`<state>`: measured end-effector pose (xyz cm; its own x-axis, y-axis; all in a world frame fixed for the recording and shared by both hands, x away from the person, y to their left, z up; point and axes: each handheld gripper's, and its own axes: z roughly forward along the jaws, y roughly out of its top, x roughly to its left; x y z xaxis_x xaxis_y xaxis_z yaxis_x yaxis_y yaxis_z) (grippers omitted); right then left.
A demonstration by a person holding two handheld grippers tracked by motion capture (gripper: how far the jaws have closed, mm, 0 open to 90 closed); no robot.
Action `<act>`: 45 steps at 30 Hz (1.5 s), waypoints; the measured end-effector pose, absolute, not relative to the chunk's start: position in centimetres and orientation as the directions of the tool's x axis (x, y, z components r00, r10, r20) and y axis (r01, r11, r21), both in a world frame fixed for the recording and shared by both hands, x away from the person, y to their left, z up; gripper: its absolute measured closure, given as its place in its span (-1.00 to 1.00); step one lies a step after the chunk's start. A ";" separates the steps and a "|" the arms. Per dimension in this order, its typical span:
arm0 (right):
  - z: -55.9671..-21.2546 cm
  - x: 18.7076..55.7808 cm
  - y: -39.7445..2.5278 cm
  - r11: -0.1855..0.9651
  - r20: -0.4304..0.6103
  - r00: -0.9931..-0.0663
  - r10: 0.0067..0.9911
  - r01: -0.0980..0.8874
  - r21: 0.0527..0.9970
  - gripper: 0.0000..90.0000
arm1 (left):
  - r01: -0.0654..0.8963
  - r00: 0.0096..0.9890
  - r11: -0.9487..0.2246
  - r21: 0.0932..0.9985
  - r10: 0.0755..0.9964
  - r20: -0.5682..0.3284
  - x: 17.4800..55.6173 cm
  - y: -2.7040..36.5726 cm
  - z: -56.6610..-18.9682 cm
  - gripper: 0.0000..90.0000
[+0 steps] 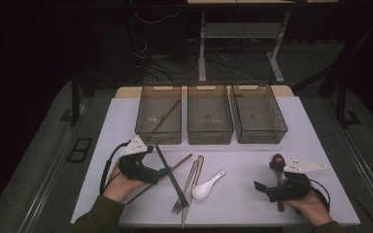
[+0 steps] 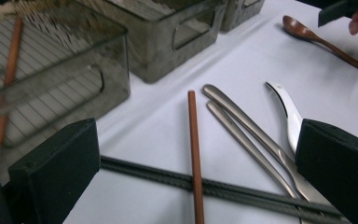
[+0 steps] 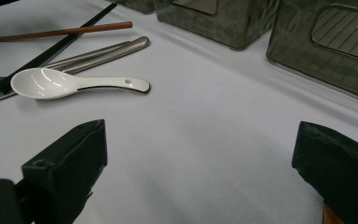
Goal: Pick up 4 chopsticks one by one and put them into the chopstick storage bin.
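Loose cutlery lies mid-table: a pair of black chopsticks (image 1: 170, 174) (image 2: 242, 191), a brown chopstick (image 1: 180, 162) (image 2: 194, 126) crossing them, a steel fork (image 1: 182, 194) and knife (image 1: 196, 170), and a white ceramic spoon (image 1: 205, 188) (image 3: 51, 83). My left gripper (image 1: 165, 171) (image 2: 198, 140) is open, low over the crossing chopsticks, holding nothing. A wooden spoon (image 1: 278, 159) (image 2: 307, 35) lies at the right, its handle running under my right gripper (image 1: 267, 175) (image 3: 200, 144), which is open over bare cloth.
Three smoky plastic bins stand in a row at the back: left (image 1: 145, 131), middle (image 1: 210, 137), right (image 1: 260, 137). The left bin holds a brown chopstick (image 1: 167, 115) (image 2: 9, 60). A white cloth (image 1: 243, 165) covers the table.
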<state>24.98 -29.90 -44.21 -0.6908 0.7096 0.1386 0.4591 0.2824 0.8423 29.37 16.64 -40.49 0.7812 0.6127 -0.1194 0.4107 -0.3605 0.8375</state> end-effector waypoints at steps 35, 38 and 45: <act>-44.3 24.9 -30.0 0.292 0.127 -0.689 0.714 0.458 0.840 -0.94 | 0.463 0.806 -0.488 0.740 0.579 -0.122 29.0 16.8 -44.0 0.33; -44.3 24.9 -30.0 0.293 0.126 -0.689 0.714 0.457 0.840 -0.94 | 0.457 0.808 -0.497 0.738 0.579 -0.109 29.0 16.6 -44.1 0.43; -44.3 24.9 -30.0 0.294 0.125 -0.689 0.714 0.457 0.839 -0.94 | 0.452 0.818 -0.522 0.723 0.567 -0.102 29.2 16.5 -44.3 0.58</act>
